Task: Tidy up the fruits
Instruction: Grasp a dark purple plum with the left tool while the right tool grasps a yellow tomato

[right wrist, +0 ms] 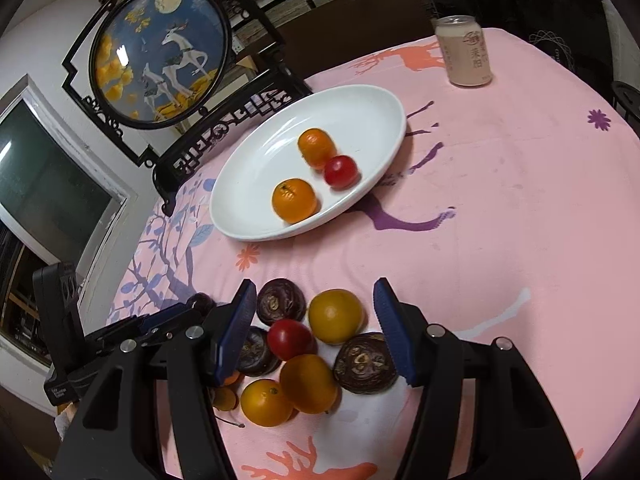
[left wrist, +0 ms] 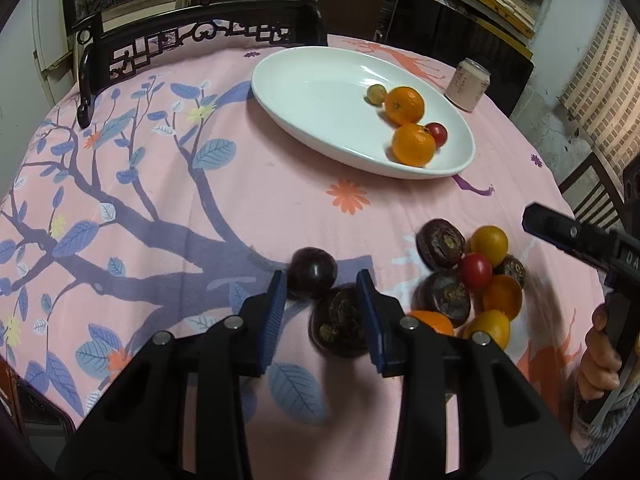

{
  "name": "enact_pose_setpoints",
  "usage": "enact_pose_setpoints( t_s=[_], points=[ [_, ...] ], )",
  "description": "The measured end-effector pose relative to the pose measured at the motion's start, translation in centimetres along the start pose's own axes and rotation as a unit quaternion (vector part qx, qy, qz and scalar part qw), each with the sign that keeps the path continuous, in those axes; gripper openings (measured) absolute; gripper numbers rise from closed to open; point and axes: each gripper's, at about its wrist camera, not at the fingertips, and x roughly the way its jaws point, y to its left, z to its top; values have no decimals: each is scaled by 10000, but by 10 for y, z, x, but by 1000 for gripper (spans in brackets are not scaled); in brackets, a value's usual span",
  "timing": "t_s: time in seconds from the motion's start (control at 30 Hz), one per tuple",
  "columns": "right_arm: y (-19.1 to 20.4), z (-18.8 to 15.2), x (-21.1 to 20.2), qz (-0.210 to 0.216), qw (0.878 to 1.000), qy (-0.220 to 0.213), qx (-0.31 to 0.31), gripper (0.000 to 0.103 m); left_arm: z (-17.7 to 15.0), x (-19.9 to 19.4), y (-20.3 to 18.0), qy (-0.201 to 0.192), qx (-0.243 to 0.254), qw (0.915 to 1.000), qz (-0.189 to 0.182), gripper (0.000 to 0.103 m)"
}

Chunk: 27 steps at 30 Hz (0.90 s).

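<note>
Between the spread blue pads of the left gripper (left wrist: 322, 280) sits a dark wrinkled fruit (left wrist: 340, 326), while the right gripper (right wrist: 316, 292), jaws wide, hovers over the fruit pile (right wrist: 308, 352), the long white oval plate (right wrist: 280, 224) lying ahead and a pale pink can (right wrist: 464, 54) with Chinese characters beyond.

surface (right wrist: 520, 200): pink floral cloth | carved black screen (right wrist: 160, 52), deer painting | white wall (right wrist: 48, 32) | window (right wrist: 44, 184) | brick wall (left wrist: 600, 80)
</note>
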Motion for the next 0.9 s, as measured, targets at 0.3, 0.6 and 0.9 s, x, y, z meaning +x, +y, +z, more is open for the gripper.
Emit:
enact_pose_setpoints(
  t_s=[0.3,0.6,0.9],
  points=[
    [25,-2,20,-103,9991,192,-360,61,6,8,2,65,-98,9999,-9,38],
    [4,-5,23,-416,9981,377,-236,61,4,9,0,78,-3,10000,-4,38],
    [4,-11,32,-419,9971,536,-327,61,2,7,-2,70,5,9998,-201,25]
  ],
)
